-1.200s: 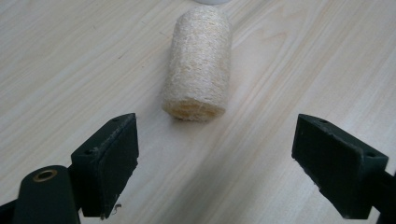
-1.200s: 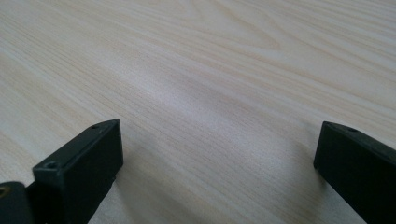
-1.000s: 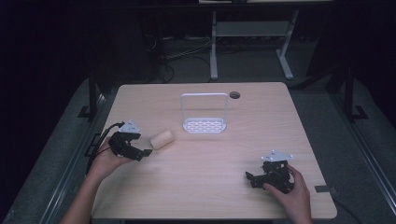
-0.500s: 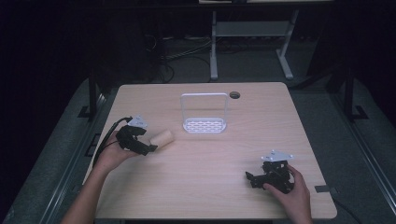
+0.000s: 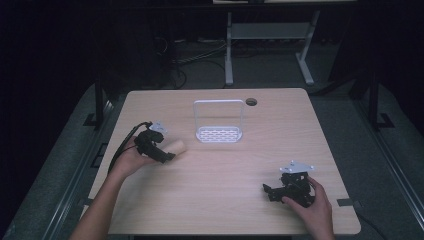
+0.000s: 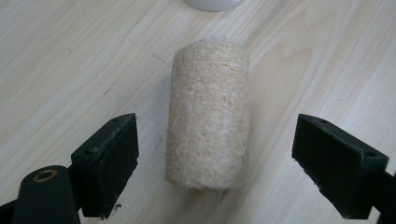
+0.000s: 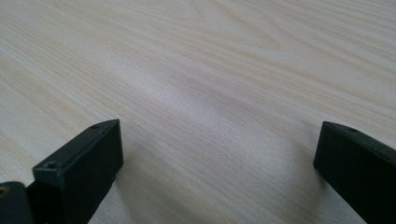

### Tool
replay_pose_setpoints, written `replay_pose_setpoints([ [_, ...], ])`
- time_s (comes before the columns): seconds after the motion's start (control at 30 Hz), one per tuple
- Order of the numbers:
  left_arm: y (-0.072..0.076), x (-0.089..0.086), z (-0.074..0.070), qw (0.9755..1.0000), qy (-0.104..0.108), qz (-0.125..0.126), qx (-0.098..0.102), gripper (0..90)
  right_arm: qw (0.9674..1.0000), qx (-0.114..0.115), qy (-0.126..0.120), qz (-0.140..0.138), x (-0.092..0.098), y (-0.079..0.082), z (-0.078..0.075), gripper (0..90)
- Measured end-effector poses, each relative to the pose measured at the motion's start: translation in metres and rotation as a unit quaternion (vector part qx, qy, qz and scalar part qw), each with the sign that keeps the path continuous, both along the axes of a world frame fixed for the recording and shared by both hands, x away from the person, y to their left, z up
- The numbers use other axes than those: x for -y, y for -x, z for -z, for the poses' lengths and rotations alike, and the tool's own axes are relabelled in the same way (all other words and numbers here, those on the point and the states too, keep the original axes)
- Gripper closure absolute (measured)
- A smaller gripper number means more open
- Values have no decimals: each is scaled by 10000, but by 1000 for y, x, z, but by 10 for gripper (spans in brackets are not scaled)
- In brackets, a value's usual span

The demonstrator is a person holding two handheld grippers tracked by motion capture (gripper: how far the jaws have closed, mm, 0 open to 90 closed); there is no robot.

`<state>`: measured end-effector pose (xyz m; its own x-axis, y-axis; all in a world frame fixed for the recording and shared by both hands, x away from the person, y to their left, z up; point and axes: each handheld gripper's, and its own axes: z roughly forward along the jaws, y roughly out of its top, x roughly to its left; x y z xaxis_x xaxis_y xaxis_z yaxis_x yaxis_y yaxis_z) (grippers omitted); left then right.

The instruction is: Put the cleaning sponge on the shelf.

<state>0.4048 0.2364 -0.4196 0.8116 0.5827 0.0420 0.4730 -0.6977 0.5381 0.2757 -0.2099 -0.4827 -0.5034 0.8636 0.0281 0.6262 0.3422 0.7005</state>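
A pale beige loofah roll (image 6: 208, 114) lies on its side on the wooden table (image 5: 225, 200); from above the roll (image 5: 176, 147) sits left of centre. My left gripper (image 5: 167, 154) is open, its jaws on either side of the roll's near end with a gap on both sides (image 6: 212, 165). A white rack with a slotted base (image 5: 219, 121) stands behind the roll, near the table's middle. My right gripper (image 5: 270, 191) rests low over bare wood at the front right, open with nothing between its jaws (image 7: 217, 168).
A round cable hole (image 5: 251, 102) sits near the table's far edge. A metal frame stand (image 5: 267, 45) is on the dark floor beyond the table. The left gripper's cable (image 5: 120, 147) trails off the left edge.
My left gripper has moved right and forward toward the roll until its jaws straddle it. The right gripper has stayed where it was.
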Motion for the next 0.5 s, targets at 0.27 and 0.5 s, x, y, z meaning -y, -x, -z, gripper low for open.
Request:
replay_pose_setpoints([
  [0.27, -9, 8, 5, 10000, -60, -1, -55, 144, 10000, 0, -1, 1, 0, 0, 0, 10],
  [0.5, -15, 16, 14, 9998, -143, 41, -160, 148, 10000, 1, 0, 0, 0, 0, 0, 10],
])
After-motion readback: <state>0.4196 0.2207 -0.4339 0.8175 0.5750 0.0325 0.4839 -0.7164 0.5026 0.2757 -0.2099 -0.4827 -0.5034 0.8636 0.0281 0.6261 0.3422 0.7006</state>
